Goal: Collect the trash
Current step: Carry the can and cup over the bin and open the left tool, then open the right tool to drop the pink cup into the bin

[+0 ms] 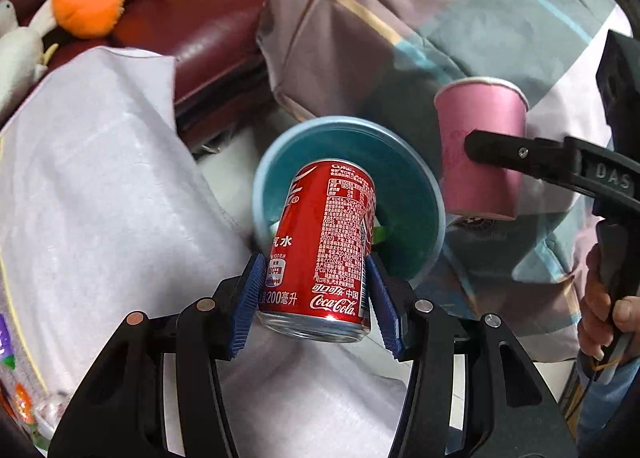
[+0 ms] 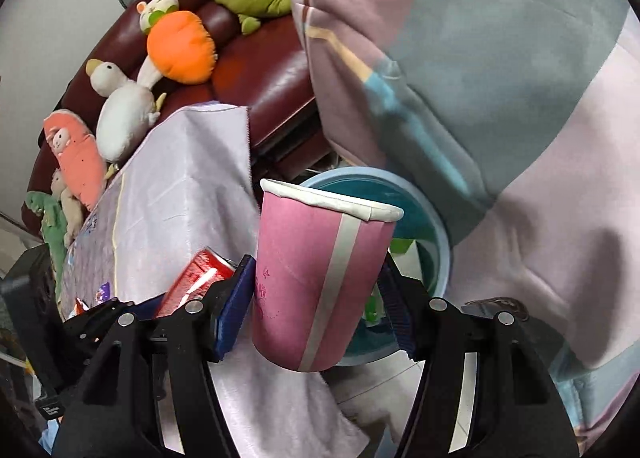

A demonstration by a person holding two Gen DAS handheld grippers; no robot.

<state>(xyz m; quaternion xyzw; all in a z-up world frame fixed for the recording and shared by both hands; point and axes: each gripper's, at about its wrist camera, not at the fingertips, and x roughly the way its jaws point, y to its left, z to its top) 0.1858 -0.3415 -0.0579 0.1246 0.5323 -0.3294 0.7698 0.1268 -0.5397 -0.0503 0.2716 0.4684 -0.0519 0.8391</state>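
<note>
My left gripper [image 1: 316,302] is shut on a red Coca-Cola can [image 1: 324,246], held tilted just above and in front of the blue round trash bin [image 1: 424,186]. My right gripper [image 2: 316,302] is shut on a pink paper cup [image 2: 316,278] with a white rim, held upright over the near side of the bin [image 2: 436,226]. In the left wrist view the cup [image 1: 480,146] and the right gripper's black finger [image 1: 520,156] are to the right of the bin. In the right wrist view the can [image 2: 196,278] shows at the left. Some green scrap lies inside the bin.
A table under a pale lilac cloth [image 1: 100,186] is at the left. A dark red leather sofa [image 1: 208,30] with several plush toys [image 2: 180,46] is behind. A pink, grey and blue blanket [image 2: 500,98] hangs over the right, close to the bin.
</note>
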